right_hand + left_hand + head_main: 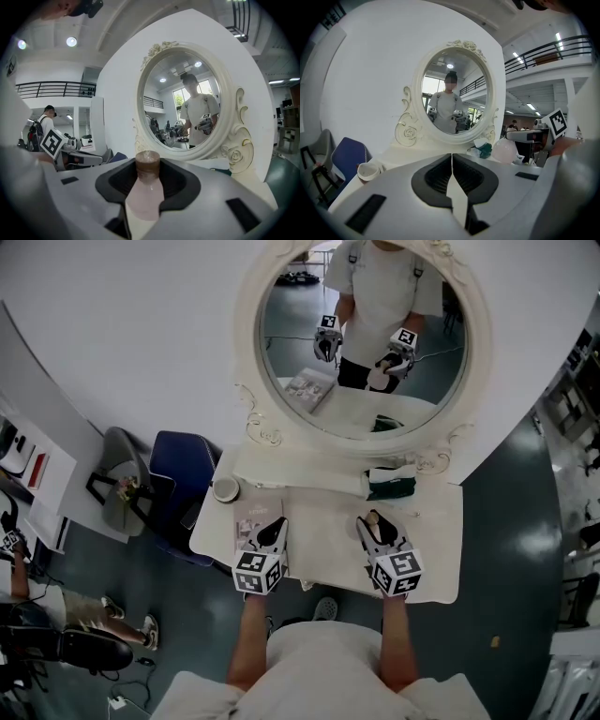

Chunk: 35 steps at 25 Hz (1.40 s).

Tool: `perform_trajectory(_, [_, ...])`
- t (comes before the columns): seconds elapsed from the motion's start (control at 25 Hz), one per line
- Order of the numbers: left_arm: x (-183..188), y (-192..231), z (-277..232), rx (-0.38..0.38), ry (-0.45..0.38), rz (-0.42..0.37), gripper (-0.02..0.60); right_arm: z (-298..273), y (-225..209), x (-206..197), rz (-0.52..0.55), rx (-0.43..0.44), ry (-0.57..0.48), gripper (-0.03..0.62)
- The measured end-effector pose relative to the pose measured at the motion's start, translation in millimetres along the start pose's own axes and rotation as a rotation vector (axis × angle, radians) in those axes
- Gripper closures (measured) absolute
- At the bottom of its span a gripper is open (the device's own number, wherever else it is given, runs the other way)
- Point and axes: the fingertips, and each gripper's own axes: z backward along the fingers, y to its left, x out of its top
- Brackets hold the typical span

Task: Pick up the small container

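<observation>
Since the right gripper (375,524) already grasps the small container (146,192), long axis along its jaws, cap toward the mirror (166,89), the left gripper (273,529), clenched empty, lies farther

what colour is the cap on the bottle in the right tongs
Brown cap, clearest in the right gripper view.

Staged set in a big open lab or workshop hall, not a real bedroom. White dressing table (441,563) with ornate oval mirror (364,343) backs onto a bare white partition panel (122,334). Past its edge: mezzanine with black railing (548,50), strip ceiling lights (559,36), dark floor (506,474). Blue chair (183,474) alongside, and a person with a backpack (47,123) in the hall.
</observation>
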Motion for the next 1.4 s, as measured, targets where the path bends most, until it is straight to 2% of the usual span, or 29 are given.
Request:
perform_trajectory(0.8, [5.2,1.7,2.0,0.008,-0.002,-0.01,0.552,-2.5,1.8,-2.1,-0.028,0.022,-0.01,0.444])
perform_trajectory(1.4, [2.0,0.6,4.0,0.003,-0.004,-0.003,0.552,1.0,-0.4,-7.4,-0.024,-0.003,-0.002,0.444])
